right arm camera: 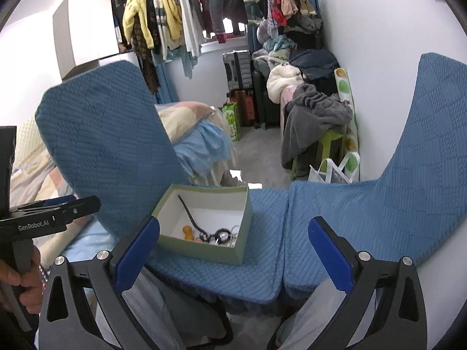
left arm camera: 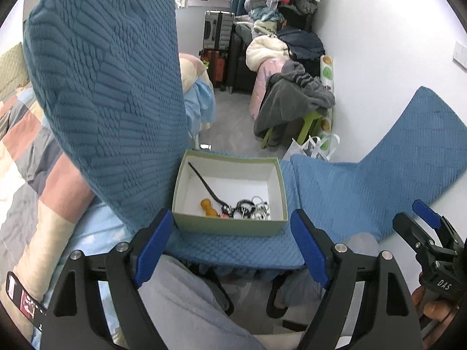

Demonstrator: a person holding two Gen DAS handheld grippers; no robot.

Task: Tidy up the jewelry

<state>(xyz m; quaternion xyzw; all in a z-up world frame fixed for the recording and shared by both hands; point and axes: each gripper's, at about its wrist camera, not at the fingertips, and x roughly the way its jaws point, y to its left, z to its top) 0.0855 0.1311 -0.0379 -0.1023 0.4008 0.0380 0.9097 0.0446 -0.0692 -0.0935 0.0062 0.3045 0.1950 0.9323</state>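
A pale green open box (left arm camera: 230,227) with a white inside sits on the blue quilted chair seat (left arm camera: 233,248). In it lie a long black hair stick (left arm camera: 204,183), an orange wooden piece (left arm camera: 208,207) and a tangle of dark and silver jewelry (left arm camera: 252,210). The box also shows in the right wrist view (right arm camera: 201,249), with the jewelry (right arm camera: 221,236) at its near side. My left gripper (left arm camera: 232,248) is open and empty, just short of the box. My right gripper (right arm camera: 233,250) is open and empty, to the right of the box over the seats.
Two blue-covered chairs stand side by side, with backs at left (left arm camera: 111,102) and right (right arm camera: 432,151). A bed with a patchwork quilt (left arm camera: 26,151) lies left. Piles of clothes (left arm camera: 294,93), suitcases (left arm camera: 219,29) and a white bag (right arm camera: 332,172) stand beyond.
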